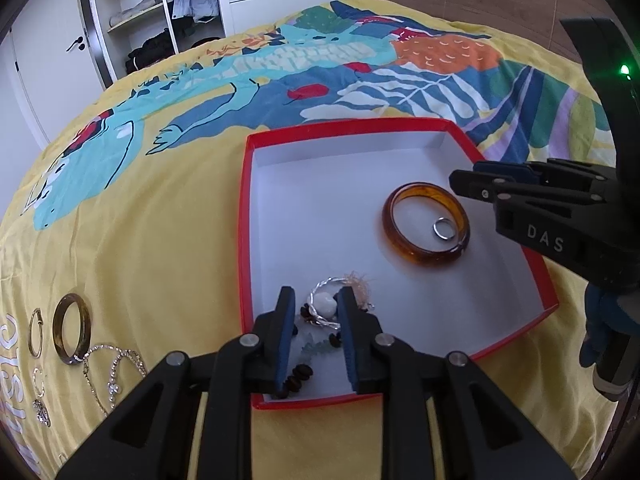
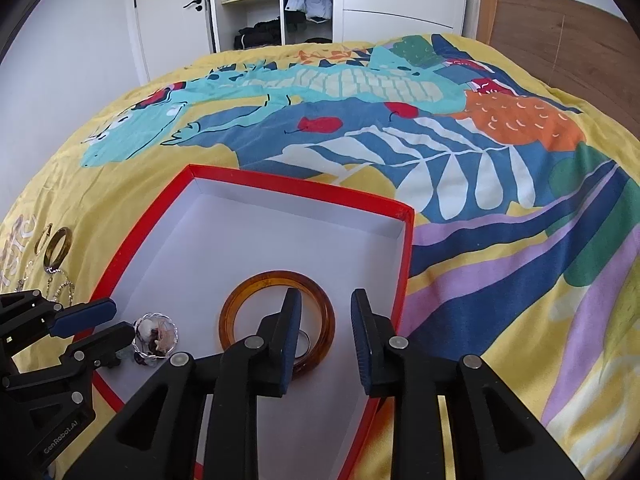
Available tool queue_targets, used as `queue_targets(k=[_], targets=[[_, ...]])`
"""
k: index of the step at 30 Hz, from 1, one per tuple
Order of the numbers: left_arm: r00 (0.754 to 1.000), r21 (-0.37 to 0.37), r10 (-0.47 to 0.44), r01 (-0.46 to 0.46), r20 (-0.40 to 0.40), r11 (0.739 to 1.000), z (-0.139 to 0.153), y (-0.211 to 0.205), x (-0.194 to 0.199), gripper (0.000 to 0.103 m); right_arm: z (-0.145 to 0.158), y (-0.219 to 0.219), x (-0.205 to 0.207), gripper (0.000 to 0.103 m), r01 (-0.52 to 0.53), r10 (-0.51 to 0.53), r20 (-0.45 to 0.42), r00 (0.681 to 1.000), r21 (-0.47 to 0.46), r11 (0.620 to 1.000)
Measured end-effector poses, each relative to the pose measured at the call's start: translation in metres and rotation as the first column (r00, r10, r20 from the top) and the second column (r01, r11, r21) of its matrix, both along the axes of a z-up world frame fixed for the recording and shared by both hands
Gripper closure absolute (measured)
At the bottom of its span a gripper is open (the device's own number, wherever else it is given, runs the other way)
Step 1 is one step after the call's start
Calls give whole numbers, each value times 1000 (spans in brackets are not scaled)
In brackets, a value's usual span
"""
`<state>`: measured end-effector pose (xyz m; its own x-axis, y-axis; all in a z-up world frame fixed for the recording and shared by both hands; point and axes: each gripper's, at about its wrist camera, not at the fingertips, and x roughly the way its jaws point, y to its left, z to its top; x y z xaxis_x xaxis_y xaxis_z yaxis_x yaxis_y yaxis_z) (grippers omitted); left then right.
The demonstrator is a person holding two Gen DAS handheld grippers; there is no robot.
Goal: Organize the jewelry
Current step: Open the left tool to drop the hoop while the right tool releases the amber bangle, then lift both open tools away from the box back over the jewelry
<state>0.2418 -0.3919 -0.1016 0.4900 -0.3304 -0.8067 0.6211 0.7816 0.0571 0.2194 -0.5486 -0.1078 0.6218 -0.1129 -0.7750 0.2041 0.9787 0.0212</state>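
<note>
A red box (image 1: 360, 125) with a white inside lies on the bed. In it are an amber bangle (image 1: 425, 229) with a small silver ring (image 1: 444, 228) inside its loop, and a silver bracelet with beads (image 1: 325, 307). My left gripper (image 1: 316, 302) is open, its fingers on either side of that bracelet. My right gripper (image 2: 326, 308) is open and empty above the box's right side, over the amber bangle (image 2: 276, 316). On the cover left of the box lie a brown bangle (image 1: 72, 328), a thin gold hoop (image 1: 35, 332) and a sparkly chain (image 1: 114, 372).
The bed has a yellow cover with a colourful print (image 1: 320, 72). A white wardrobe with open shelves (image 2: 276, 4) stands behind it, and a wooden headboard (image 2: 560, 40) is at the right.
</note>
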Motion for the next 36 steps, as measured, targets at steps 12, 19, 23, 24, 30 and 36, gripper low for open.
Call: queue_targets(k=[12, 19, 23, 24, 30, 36], targets=[[1000, -31, -10, 11, 9, 999, 22, 2, -11, 76, 19, -3, -13, 69, 28, -28, 27, 999, -2, 1000], [1000, -59, -22, 22, 13, 998, 39, 5, -23, 69, 31, 2, -23, 69, 34, -34, 36, 999, -9, 999], [1000, -69, -24, 25, 15, 997, 47, 8, -28, 69, 36, 3, -30, 69, 41, -41, 41, 998, -7, 999], [1000, -69, -25, 26, 16, 997, 48, 9, -29, 69, 37, 4, -32, 69, 43, -42, 42, 998, -7, 999], [999, -81, -29, 30, 16, 996, 58, 15, -37, 68, 43, 6, -44, 68, 54, -54, 43, 998, -2, 999], [999, -106, -42, 43, 12, 993, 71, 24, -49, 64, 50, 12, -56, 68, 61, -62, 43, 997, 3, 998]])
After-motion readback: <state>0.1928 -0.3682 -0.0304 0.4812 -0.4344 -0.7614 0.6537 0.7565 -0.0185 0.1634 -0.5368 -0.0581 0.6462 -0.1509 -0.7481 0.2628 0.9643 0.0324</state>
